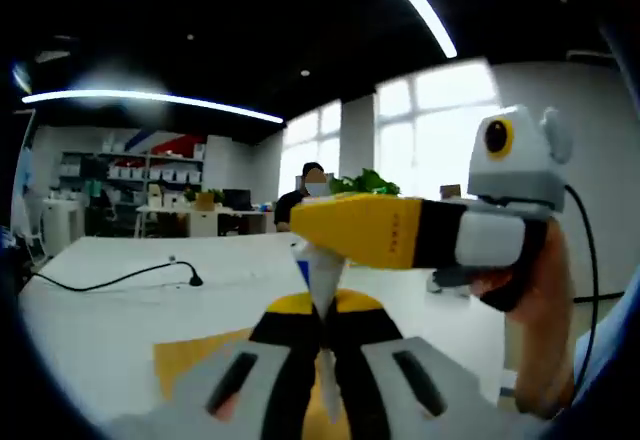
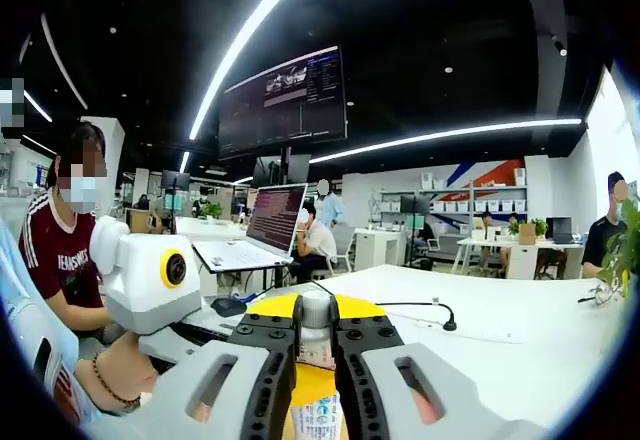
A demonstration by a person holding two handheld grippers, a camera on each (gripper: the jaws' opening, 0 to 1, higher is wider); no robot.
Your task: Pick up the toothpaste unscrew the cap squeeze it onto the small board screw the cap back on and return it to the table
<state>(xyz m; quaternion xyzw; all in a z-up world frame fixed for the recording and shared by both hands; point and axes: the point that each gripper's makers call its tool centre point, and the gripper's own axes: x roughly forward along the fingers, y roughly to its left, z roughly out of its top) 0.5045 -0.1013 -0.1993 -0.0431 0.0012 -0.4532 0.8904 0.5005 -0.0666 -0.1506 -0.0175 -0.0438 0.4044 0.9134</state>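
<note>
In the left gripper view the left gripper [image 1: 322,345] has its two jaws drawn together on the flat tail end of the toothpaste tube [image 1: 322,278], which stands up from between them as a pale, narrow wedge with a touch of blue on one side. The right gripper [image 1: 385,232] comes in from the right of that view, its yellow and black jaws reaching sideways to the upper part of the tube, with a hand [image 1: 545,305] wrapped around its grey handle. Below the left gripper lies the small board [image 1: 190,358], a yellow sheet on the white table [image 1: 110,305], with the tube held up over its near part. A black cable [image 1: 120,278] runs across the table well away from the board. In the right gripper view the right gripper [image 2: 317,345] is closed around the neck end of the tube [image 2: 318,415], whose printed white body shows low between the jaws, while the cap [image 2: 316,310] stands just above the fingertips, still seated on the tube. The left gripper [image 2: 150,280] appears at the left of this view, beside a wrist wearing a bead bracelet [image 2: 108,385]. A laptop [image 2: 255,235] sits open on the table farther back, a person in a dark red shirt [image 2: 60,260] is seated at the left, and other people sit at desks in the distance.
</note>
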